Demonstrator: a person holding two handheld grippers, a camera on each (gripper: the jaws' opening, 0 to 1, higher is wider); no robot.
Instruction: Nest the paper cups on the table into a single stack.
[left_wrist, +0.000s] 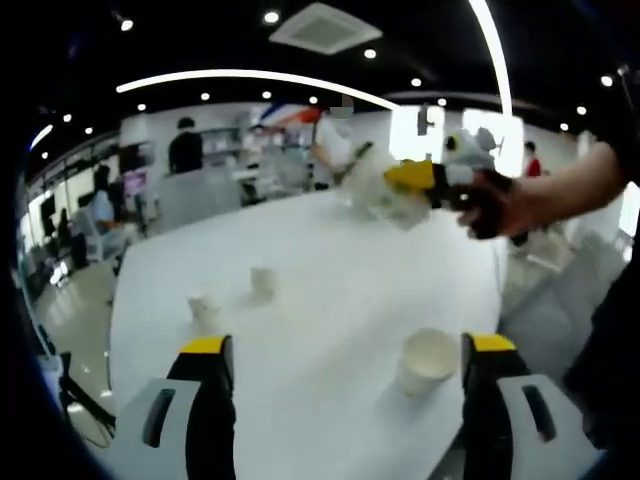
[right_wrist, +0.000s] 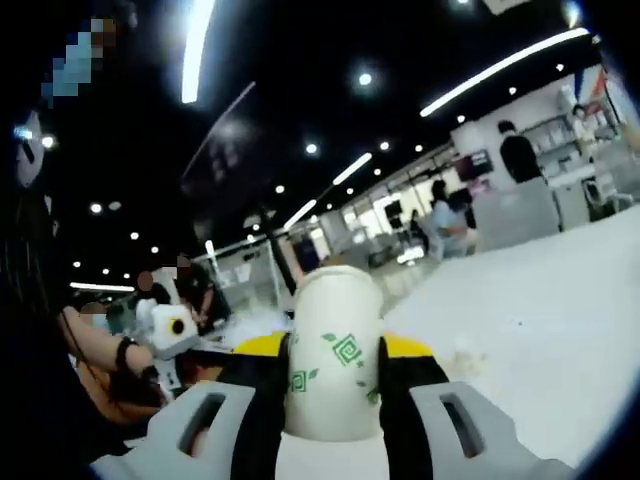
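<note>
My left gripper (left_wrist: 347, 345) is open over the white table (left_wrist: 330, 250), nothing between its yellow-tipped jaws. A white paper cup (left_wrist: 427, 360) stands upright, mouth up, just inside the right jaw. Two smaller-looking cups (left_wrist: 262, 282) (left_wrist: 203, 310) stand farther out on the left. The right gripper (left_wrist: 395, 185), held by a hand, hangs blurred above the table's far side with a cup (left_wrist: 378, 190) in it. In the right gripper view, my right gripper (right_wrist: 335, 350) is shut on a white cup with green spiral prints (right_wrist: 335, 365).
The table edge (left_wrist: 115, 330) drops to the floor on the left. People and furniture fill the room behind. The white table (right_wrist: 540, 320) spreads to the right in the right gripper view, with a person's arm (right_wrist: 100, 360) at the left.
</note>
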